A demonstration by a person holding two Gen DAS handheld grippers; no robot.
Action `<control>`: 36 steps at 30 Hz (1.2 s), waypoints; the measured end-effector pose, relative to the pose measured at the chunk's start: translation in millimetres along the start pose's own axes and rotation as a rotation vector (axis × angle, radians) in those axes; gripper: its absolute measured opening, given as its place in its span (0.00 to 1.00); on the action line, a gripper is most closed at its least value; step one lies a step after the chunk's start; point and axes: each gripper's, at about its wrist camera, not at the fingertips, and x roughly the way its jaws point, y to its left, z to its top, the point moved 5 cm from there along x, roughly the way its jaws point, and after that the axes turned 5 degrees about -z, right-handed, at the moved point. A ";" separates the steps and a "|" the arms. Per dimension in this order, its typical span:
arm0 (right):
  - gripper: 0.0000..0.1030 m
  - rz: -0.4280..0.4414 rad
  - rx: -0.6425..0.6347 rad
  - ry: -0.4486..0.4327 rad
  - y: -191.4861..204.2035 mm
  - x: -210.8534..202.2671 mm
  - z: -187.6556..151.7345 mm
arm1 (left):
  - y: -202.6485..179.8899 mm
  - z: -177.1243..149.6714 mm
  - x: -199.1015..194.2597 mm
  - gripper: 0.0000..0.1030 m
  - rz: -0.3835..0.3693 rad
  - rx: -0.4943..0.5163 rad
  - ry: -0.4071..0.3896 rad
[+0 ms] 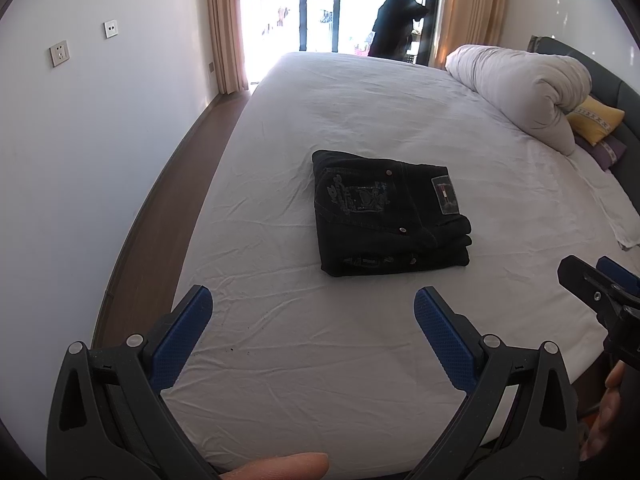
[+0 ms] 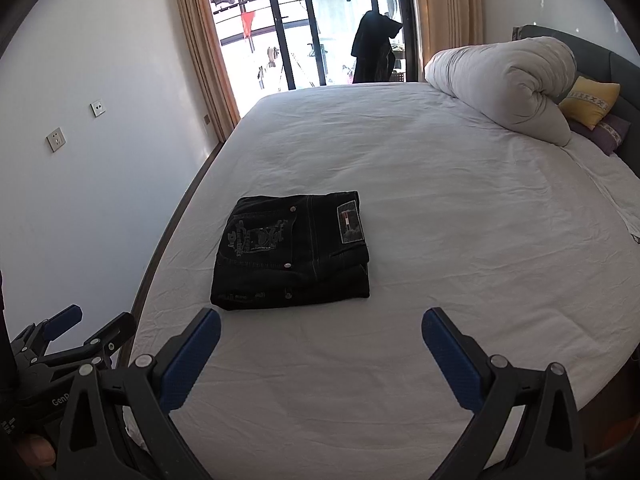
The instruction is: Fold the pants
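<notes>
Black pants [image 1: 388, 212] lie folded into a compact stack on the white bed sheet [image 1: 360, 112], with a back pocket print and a waist patch facing up. They also show in the right wrist view [image 2: 292, 252]. My left gripper [image 1: 314, 300] is open and empty, held above the sheet short of the stack's near edge. My right gripper [image 2: 322, 322] is open and empty, just near and to the right of the stack. The right gripper also shows at the right edge of the left wrist view [image 1: 600, 288], and the left gripper at the lower left of the right wrist view [image 2: 88, 322].
A rolled white duvet [image 2: 508, 88] and a yellow pillow [image 2: 590, 96] lie at the bed's far right by the headboard. A white wall with sockets [image 1: 60, 54] and a strip of wooden floor [image 1: 160, 216] run along the left. Balcony doors [image 2: 320, 24] stand beyond the bed.
</notes>
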 end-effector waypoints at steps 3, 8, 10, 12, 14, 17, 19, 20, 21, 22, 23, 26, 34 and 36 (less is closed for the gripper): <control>1.00 0.001 -0.001 0.002 0.1 1.0 -0.4 | 0.0 -0.2 0.8 1.00 0.001 0.000 0.001; 1.00 0.001 -0.001 0.004 0.0 1.5 -1.3 | 0.0 -0.4 1.4 1.00 0.000 0.002 0.001; 1.00 0.001 -0.001 0.006 0.2 1.6 -1.4 | 0.1 -0.7 1.3 1.00 0.000 0.001 0.001; 1.00 0.002 -0.003 0.007 0.0 2.8 -3.0 | 0.0 -0.6 1.4 1.00 0.001 0.001 0.002; 1.00 0.003 -0.004 0.008 -0.1 2.6 -3.7 | -0.1 -0.4 1.6 1.00 0.001 0.002 0.002; 1.00 0.003 -0.004 0.007 0.0 2.6 -3.6 | -0.1 -0.5 1.5 1.00 0.002 0.001 0.002; 1.00 0.003 -0.004 0.008 0.0 2.5 -4.2 | -0.1 -0.3 1.5 1.00 0.000 0.001 0.002; 1.00 0.003 -0.004 0.008 0.1 2.5 -3.4 | -0.2 -0.6 2.0 1.00 0.001 0.001 0.002; 1.00 0.003 -0.004 0.008 0.1 2.5 -3.5 | -0.1 -0.4 1.6 1.00 0.002 0.001 0.003; 1.00 0.002 -0.003 0.008 0.1 2.5 -3.7 | -0.2 -0.5 1.6 1.00 0.000 0.001 0.003; 1.00 0.003 -0.004 0.008 0.1 2.5 -3.3 | -0.2 -0.4 1.5 1.00 0.001 0.001 0.003; 1.00 0.005 -0.005 0.010 0.5 4.6 -5.1 | -0.3 -0.7 1.7 1.00 0.000 0.001 0.003; 1.00 0.009 -0.009 0.017 1.3 7.3 -9.8 | -1.9 -4.5 3.7 1.00 -0.003 -0.004 0.010; 1.00 0.009 -0.008 0.017 1.3 7.2 -10.5 | -2.8 -4.7 4.9 1.00 -0.003 0.000 0.009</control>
